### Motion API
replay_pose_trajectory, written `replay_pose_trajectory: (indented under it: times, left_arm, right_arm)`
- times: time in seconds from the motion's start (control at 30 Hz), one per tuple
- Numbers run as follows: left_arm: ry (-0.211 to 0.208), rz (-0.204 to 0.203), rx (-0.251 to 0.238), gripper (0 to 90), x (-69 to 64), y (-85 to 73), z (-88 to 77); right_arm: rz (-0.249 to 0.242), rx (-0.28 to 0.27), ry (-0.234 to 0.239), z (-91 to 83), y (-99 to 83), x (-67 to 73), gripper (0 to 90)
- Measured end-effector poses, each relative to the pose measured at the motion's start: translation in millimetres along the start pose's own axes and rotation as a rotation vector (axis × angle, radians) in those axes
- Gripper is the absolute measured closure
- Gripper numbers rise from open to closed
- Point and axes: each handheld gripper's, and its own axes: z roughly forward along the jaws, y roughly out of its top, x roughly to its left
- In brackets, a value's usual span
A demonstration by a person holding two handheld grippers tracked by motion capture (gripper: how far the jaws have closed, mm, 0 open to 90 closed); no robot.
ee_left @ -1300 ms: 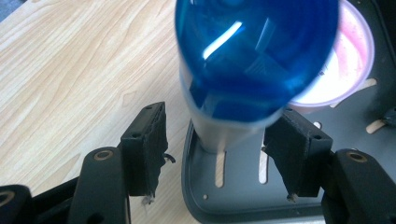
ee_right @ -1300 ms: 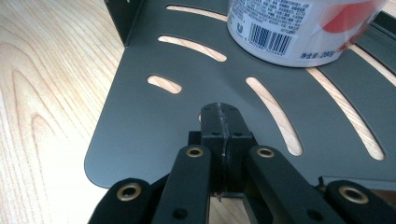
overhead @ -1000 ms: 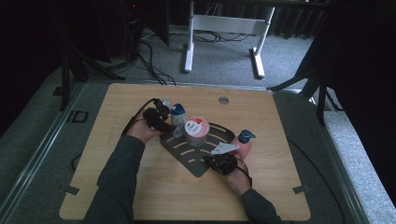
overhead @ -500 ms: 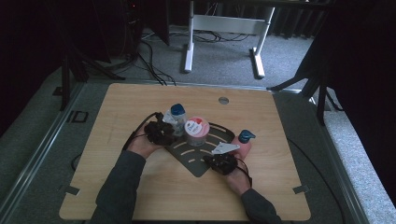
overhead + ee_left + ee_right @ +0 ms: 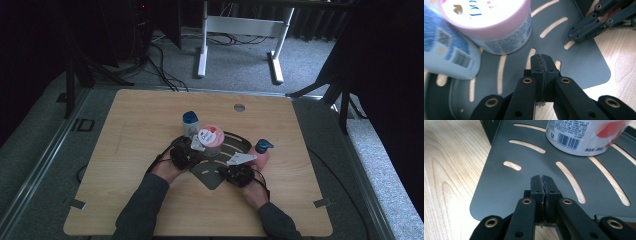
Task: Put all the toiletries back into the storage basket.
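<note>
One dark slotted tray [image 5: 212, 176], fan-shaped with long curved slots, lies on the wooden tabletop [image 5: 135, 125], and both grippers grip its near edge. The left gripper [image 5: 541, 65] has just been closing, and its jaws now stand pressed together over the tray's rim; the right gripper [image 5: 541, 185] has its jaws likewise clamped on the rim at the tray's rounded corner. In the high view the left gripper [image 5: 186, 155] and right gripper [image 5: 239, 172] sit side by side at the tray's front, one in each hand. Three containers count out: one pink-lidded tub [image 5: 211, 140] standing on the tray, one pale bottle with a blue cap [image 5: 190, 124] just beside it at the tray's left edge, and one pink bottle with a blue top [image 5: 262, 151] to the right, near the right gripper.
</note>
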Motion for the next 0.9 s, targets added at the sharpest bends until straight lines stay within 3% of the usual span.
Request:
replay_pose_trajectory:
  times: [0.4, 0.73, 0.9]
  left_arm:
    - [-0.013, -0.047, -0.008, 90.0, -22.3, -8.7, 27.3]
    - [-0.005, -0.074, -0.039, 90.0, -25.9, -19.3, 35.9]
    - [-0.004, -0.091, -0.087, 90.0, -26.4, -26.8, 35.9]
  right_arm:
    - [0.002, 0.0, 0.0, -0.1, 0.0, 0.1, 88.5]
    - [0.004, 0.0, 0.001, -0.3, -0.1, 0.1, 87.9]
    - [0.001, 0.001, -0.001, -0.2, -0.1, 0.3, 87.9]
